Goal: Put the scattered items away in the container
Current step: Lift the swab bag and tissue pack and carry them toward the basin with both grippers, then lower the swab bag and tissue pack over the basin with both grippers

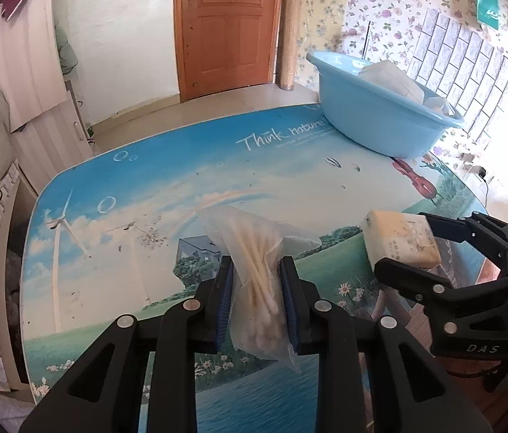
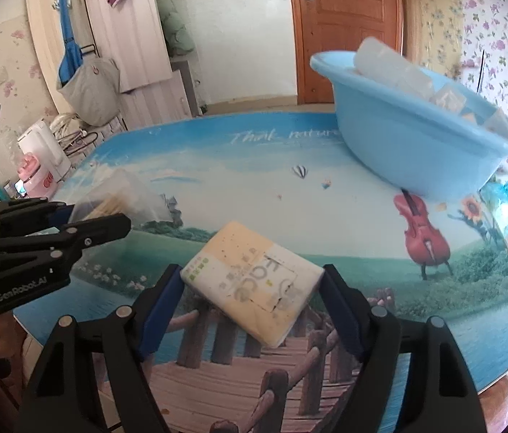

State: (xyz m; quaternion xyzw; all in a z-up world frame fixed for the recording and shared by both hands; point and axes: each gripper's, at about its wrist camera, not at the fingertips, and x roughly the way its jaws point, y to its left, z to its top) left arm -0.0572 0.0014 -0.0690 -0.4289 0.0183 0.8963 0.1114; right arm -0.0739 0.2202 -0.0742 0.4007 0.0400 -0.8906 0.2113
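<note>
Printed tabletop (image 1: 182,180) lies bare ahead to the blue basin (image 1: 373,115) (far edge); left hand-held gripper (image 1: 255,270) clamps a cotton-swab bag (image 1: 257,252), right hand-held gripper (image 2: 252,278) a tissue pack (image 2: 250,281).

Soft, even daylight fills both views, with no hard shadows; the glossy desk (image 1: 182,187) carries a pale sheen; fisheye bending curves the door (image 1: 228,29) and walls, with black vignette at the corners; the right-wrist view is slightly smeared, the blue basin (image 2: 416,151) looking soft.

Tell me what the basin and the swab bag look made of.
Basin: light blue plastic, apparently moulded, with a smooth, faintly glossy wall and rolled rim. Swab bag: thin clear plastic film, judging by its wrinkles and the pale sticks showing through it.
</note>
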